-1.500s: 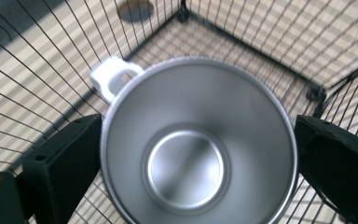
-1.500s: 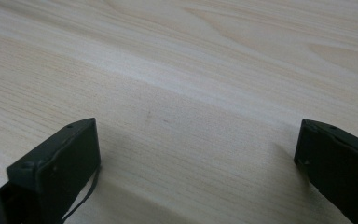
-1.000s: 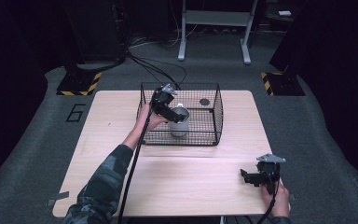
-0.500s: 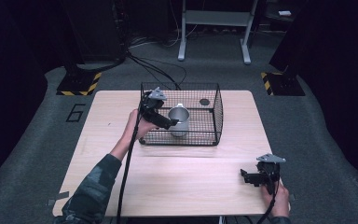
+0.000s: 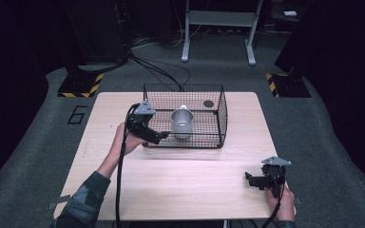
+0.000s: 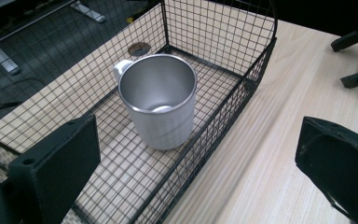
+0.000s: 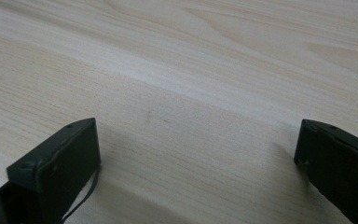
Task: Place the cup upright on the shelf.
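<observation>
In the wire basket (image 5: 221, 118), a metal mug (image 5: 182, 123) stands upright.

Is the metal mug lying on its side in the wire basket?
No, the metal mug stands upright on the wire basket floor, open mouth up.

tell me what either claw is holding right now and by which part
Nothing is held. Both the left claw and the right claw are open and empty; the mug stands free.

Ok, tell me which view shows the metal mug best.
The left gripper view: the metal mug stands upright in the wire basket, close up, with its open mouth and handle clear. The high view shows it small behind mesh. The right gripper view faces bare table.
</observation>
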`<state>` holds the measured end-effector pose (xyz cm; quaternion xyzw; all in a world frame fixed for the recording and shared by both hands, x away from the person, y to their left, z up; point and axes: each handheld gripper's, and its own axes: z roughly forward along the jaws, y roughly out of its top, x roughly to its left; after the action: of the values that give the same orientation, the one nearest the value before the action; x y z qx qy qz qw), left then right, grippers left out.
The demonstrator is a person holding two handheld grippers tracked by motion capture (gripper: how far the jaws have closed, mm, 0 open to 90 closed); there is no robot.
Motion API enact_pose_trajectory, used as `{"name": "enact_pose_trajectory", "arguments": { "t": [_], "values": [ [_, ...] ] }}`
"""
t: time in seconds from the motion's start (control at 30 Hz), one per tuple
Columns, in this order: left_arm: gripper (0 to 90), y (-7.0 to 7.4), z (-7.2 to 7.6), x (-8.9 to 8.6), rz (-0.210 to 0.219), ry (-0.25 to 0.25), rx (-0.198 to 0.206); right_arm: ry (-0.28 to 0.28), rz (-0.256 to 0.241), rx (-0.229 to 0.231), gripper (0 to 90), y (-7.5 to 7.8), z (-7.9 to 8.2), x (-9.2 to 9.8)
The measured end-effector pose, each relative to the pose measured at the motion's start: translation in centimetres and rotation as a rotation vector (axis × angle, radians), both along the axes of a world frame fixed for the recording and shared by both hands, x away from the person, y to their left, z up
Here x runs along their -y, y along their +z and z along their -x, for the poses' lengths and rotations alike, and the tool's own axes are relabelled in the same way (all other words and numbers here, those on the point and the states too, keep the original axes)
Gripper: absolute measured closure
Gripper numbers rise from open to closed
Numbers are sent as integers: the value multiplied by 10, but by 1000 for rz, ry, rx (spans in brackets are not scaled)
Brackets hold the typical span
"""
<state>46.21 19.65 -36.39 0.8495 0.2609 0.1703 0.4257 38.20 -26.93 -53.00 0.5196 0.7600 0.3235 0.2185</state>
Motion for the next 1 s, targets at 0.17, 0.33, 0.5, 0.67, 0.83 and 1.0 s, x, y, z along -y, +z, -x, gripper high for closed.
{"name": "enact_pose_trajectory", "arguments": {
  "t": [0.17,0.33,0.5,0.67,0.83,1.0],
  "values": [
    [1,-11,19,-16,1,20,7,-4,-1,1,0,0,0,0],
    [1,-24,36,-33,3,49,8,-6,0,2,0,0,0,-1],
    [1,-45,53,-51,2,94,6,-9,-4,5,0,0,0,-1],
    [1,-70,64,-71,4,142,-18,-8,-4,5,0,0,0,-1],
    [1,-101,71,-90,13,200,-71,-4,4,5,0,0,0,-1],
    [1,-130,76,-102,-8,258,-107,-5,3,5,0,0,0,-1]
  ]
}}
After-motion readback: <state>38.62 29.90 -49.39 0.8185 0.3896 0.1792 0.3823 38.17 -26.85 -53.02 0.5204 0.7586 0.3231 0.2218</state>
